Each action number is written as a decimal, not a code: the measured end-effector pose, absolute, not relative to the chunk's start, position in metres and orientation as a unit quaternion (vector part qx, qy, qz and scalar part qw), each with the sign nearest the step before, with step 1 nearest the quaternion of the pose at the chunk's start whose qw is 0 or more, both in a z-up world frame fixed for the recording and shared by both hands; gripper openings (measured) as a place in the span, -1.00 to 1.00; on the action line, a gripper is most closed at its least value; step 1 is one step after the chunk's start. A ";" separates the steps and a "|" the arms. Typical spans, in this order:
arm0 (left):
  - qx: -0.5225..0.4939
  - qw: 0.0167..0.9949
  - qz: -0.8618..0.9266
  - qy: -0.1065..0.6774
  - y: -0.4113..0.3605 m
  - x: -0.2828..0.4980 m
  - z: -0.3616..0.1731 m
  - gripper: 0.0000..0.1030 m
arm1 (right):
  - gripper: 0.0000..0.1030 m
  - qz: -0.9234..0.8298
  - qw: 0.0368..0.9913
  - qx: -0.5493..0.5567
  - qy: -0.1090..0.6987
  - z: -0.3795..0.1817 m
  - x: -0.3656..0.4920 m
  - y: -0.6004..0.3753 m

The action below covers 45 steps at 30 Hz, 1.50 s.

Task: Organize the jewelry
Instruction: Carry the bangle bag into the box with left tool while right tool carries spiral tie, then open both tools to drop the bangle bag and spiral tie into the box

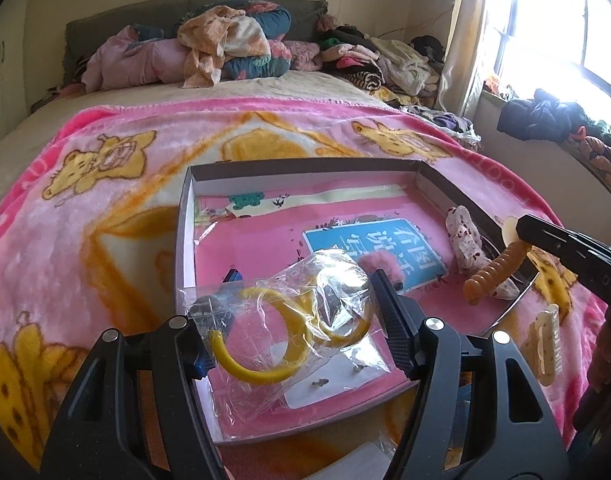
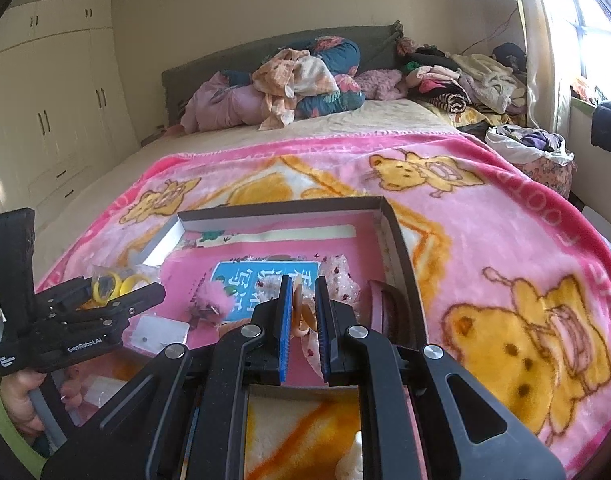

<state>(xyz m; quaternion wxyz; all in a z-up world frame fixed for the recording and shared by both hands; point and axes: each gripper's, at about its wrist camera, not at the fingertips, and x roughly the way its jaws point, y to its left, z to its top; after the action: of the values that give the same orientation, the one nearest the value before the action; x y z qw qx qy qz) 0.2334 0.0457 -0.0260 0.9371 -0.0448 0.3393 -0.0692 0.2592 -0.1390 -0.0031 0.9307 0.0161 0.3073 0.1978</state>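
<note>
- On a pink fleece blanket with yellow bears (image 1: 117, 184) sat a shallow cardboard box lid lined in pink (image 1: 183, 216), serving as the jewelry tray.
- At its left, the left gripper (image 1: 293, 316) stood wide apart around a clear plastic bag of yellow hoop bangles (image 1: 281, 328), over the tray's near corner; whether it truly gripped the bag could not be told.
- A fluffy pink hair clip (image 2: 215, 300) and a pale floral fabric piece (image 1: 463, 236) already lay inside.
- At right, the right gripper (image 2: 304, 320) was pinched narrowly on an orange ribbed spiral hair clip (image 1: 493, 272), above the tray's right edge.
- A cream comb clip (image 1: 543, 344) waited outside on the blanket, so sorting seemed partly done.
</note>
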 end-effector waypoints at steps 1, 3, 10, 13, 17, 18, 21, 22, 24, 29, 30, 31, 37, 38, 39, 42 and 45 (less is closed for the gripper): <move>-0.044 0.937 -0.070 0.340 0.045 0.234 -0.027 0.10 | -0.79 0.198 0.930 0.013 0.309 -0.005 0.260 -0.137; -0.042 0.936 -0.070 0.342 0.045 0.234 -0.028 0.10 | -0.79 0.198 0.929 0.011 0.311 -0.007 0.261 -0.135; -0.044 0.935 -0.069 0.346 0.045 0.236 -0.032 0.10 | -0.78 0.202 0.924 0.014 0.323 -0.017 0.261 -0.130; -0.042 0.934 -0.071 0.348 0.043 0.236 -0.034 0.10 | -0.78 0.203 0.923 0.013 0.327 -0.021 0.260 -0.128; -0.040 0.931 -0.075 0.355 0.041 0.238 -0.038 0.10 | -0.78 0.201 0.921 0.009 0.333 -0.026 0.258 -0.127; -0.038 0.930 -0.074 0.358 0.040 0.238 -0.038 0.10 | -0.78 0.199 0.921 0.009 0.335 -0.028 0.257 -0.127; -0.036 0.927 -0.075 0.365 0.038 0.240 -0.041 0.10 | -0.78 0.199 0.919 0.013 0.340 -0.032 0.257 -0.128; -0.036 0.927 -0.076 0.367 0.038 0.240 -0.041 0.10 | -0.78 0.199 0.919 0.012 0.341 -0.033 0.256 -0.129; -0.035 0.926 -0.075 0.368 0.038 0.239 -0.042 0.11 | -0.77 0.201 0.917 0.014 0.344 -0.034 0.256 -0.129; -0.035 0.926 -0.076 0.367 0.038 0.239 -0.042 0.12 | -0.77 0.203 0.914 0.029 0.351 -0.036 0.254 -0.133; -0.035 0.926 -0.076 0.367 0.038 0.239 -0.042 0.12 | -0.77 0.202 0.914 0.028 0.350 -0.035 0.253 -0.133; -0.035 0.926 -0.075 0.367 0.037 0.239 -0.042 0.12 | -0.77 0.202 0.914 0.029 0.350 -0.035 0.253 -0.134; -0.037 0.926 -0.074 0.368 0.039 0.239 -0.042 0.13 | -0.52 0.200 0.918 0.044 0.340 -0.029 0.247 -0.141; -0.038 0.926 -0.075 0.368 0.039 0.239 -0.042 0.13 | -0.51 0.199 0.919 0.044 0.338 -0.027 0.245 -0.143; -0.039 0.926 -0.074 0.368 0.039 0.239 -0.042 0.15 | -0.47 0.197 0.920 0.044 0.336 -0.026 0.244 -0.144; -0.044 0.926 -0.076 0.367 0.042 0.238 -0.042 0.24 | -0.29 0.193 0.923 0.047 0.329 -0.022 0.238 -0.148; -0.044 0.927 -0.074 0.366 0.043 0.236 -0.042 0.32 | -0.28 0.192 0.925 0.048 0.326 -0.021 0.234 -0.149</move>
<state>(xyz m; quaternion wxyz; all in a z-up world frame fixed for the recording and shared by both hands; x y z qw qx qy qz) 0.2361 0.0430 -0.0419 0.9268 -0.0437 0.3655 -0.0743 0.2345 -0.1494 -0.0206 0.9245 0.0476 0.3257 0.1922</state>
